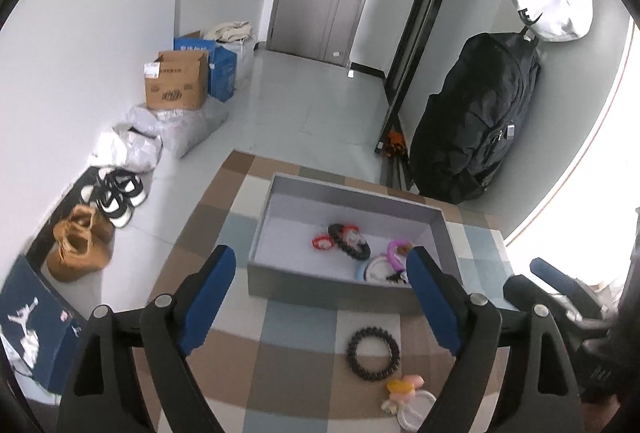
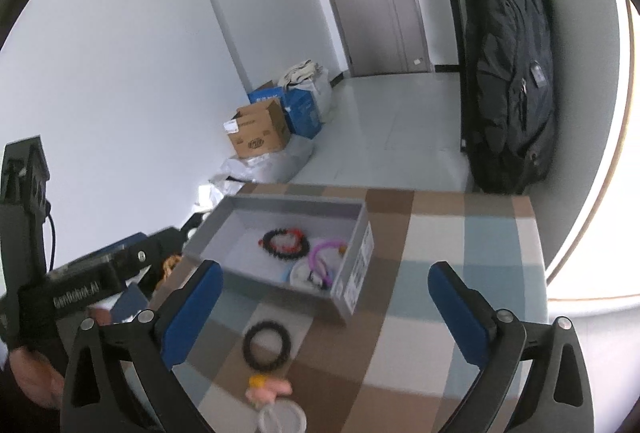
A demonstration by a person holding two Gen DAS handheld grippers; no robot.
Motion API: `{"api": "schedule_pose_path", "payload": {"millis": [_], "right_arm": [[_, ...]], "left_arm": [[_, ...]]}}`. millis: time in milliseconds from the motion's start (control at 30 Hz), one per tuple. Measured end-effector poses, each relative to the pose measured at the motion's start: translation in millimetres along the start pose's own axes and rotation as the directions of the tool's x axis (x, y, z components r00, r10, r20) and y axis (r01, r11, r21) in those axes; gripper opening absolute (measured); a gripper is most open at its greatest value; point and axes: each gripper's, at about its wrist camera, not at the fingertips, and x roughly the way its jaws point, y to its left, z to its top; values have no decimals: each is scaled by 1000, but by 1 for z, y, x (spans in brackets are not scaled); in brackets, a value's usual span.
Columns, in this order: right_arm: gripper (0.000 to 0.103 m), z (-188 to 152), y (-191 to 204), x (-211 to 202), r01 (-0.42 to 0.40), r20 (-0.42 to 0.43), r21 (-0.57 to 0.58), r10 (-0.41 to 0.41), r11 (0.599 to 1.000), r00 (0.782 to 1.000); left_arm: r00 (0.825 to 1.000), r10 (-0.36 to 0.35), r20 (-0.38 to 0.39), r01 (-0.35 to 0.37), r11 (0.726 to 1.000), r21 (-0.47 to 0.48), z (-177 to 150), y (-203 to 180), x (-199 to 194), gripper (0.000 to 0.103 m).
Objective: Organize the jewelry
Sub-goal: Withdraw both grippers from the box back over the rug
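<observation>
A grey open box (image 1: 280, 277) (image 2: 352, 273) sits on the checked tabletop (image 1: 292, 365) (image 2: 440, 273). It holds a black beaded bracelet (image 1: 350, 245) (image 2: 286, 245), a red one (image 1: 322, 243), a purple ring (image 1: 394, 253) (image 2: 324, 253) and a white bangle (image 1: 378, 269) (image 2: 302, 275). In front of the box lie a black beaded bracelet (image 1: 373, 353) (image 2: 267, 348) and a white ring with pink and yellow charms (image 1: 408, 399) (image 2: 276, 409). My left gripper (image 1: 320, 285) is open above the table before the box. My right gripper (image 2: 324, 297) is open and empty too.
Cardboard boxes (image 1: 178, 81) (image 2: 260, 133), plastic bags (image 1: 176, 129) and shoes (image 1: 116, 195) line the left wall. A black backpack (image 1: 476, 117) (image 2: 510, 85) hangs at the right. The right gripper's body (image 1: 568, 297) is beside the left one.
</observation>
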Motion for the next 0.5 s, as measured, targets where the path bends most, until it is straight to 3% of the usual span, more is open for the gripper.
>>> {"api": "schedule_pose_path", "payload": {"millis": [300, 500], "right_arm": [[103, -37, 7, -12, -4, -71, -13, 3, 1000, 997], [103, -59, 8, -9, 30, -140, -32, -35, 999, 990]], "left_arm": [[1000, 23, -12, -22, 999, 36, -19, -7, -15, 85], [999, -9, -37, 10, 1000, 25, -37, -7, -24, 85]]}}
